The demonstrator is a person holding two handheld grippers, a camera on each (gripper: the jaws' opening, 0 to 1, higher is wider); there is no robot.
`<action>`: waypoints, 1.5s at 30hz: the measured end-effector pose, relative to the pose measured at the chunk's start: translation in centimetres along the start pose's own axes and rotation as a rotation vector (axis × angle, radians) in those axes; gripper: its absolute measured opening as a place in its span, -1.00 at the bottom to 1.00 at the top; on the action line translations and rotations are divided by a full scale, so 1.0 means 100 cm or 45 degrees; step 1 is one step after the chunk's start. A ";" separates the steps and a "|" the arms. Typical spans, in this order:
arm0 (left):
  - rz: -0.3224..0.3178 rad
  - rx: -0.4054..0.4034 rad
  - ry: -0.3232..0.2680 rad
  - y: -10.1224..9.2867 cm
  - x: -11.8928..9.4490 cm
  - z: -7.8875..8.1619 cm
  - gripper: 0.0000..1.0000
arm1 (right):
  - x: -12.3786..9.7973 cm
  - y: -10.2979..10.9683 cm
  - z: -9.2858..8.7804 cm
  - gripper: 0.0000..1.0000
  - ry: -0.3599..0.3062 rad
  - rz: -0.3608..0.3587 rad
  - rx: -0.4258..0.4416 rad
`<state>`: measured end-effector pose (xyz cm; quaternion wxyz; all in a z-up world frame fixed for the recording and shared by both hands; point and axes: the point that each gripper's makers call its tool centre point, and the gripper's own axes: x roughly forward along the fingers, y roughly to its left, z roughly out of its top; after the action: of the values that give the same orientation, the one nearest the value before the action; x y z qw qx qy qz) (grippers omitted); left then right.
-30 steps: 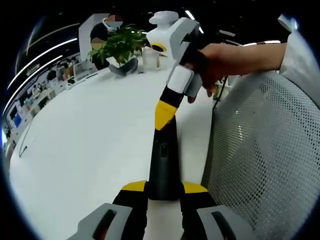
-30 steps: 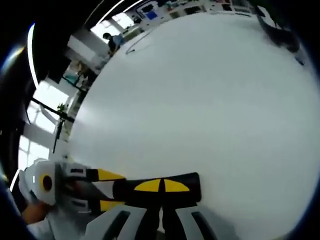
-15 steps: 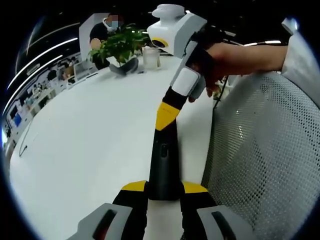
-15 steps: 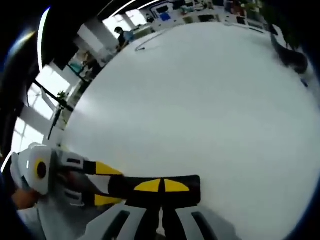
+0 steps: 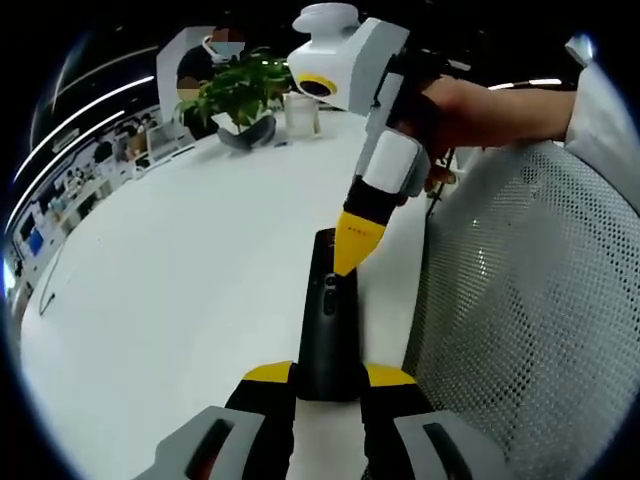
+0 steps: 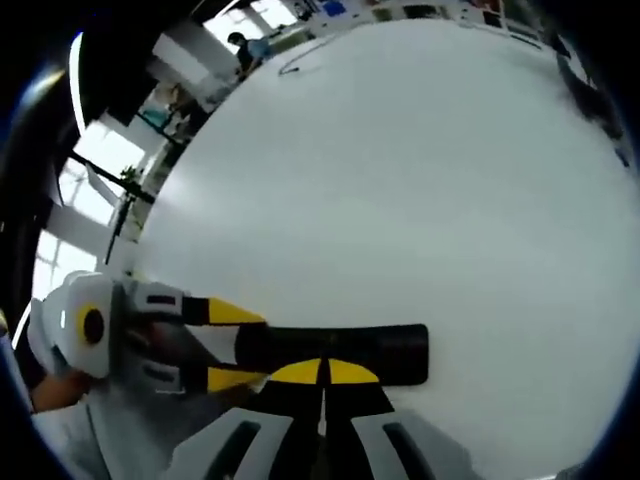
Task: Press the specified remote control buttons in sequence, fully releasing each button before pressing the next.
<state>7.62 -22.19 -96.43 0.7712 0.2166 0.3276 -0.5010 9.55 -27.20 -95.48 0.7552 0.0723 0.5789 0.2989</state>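
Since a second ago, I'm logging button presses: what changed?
The right tongs slid along the remote, from its far end toward the middle, shut tips over its face. The left tongs stayed clamped on the near end, on the table.

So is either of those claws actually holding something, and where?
The left gripper clamps the black remote by its near end. The right gripper, jaws together, holds nothing; its tip is over the remote.
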 end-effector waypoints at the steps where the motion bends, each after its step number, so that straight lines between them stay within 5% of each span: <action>1: 0.003 0.004 0.000 0.000 0.000 0.000 -0.52 | -0.001 -0.002 0.001 -1.00 -0.006 -0.016 -0.015; 17: 0.000 0.021 -0.005 0.000 0.000 0.000 -0.52 | 0.002 -0.006 0.006 -1.00 -0.041 -0.035 -0.027; 23: 0.003 0.017 -0.009 0.001 0.000 0.000 -0.52 | 0.002 -0.011 0.010 -1.00 -0.053 -0.009 0.115; 34: 0.001 0.016 -0.008 0.002 0.000 0.000 -0.52 | 0.000 -0.012 0.010 -1.00 -0.035 0.058 0.214; 45: 0.001 0.017 -0.005 0.002 0.000 -0.001 -0.52 | -0.006 -0.008 0.012 -1.00 -0.053 0.068 0.213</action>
<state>7.83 -22.08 -96.49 0.7705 0.2208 0.3226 -0.5035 10.83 -27.87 -95.01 0.7502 0.1567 0.5837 0.2682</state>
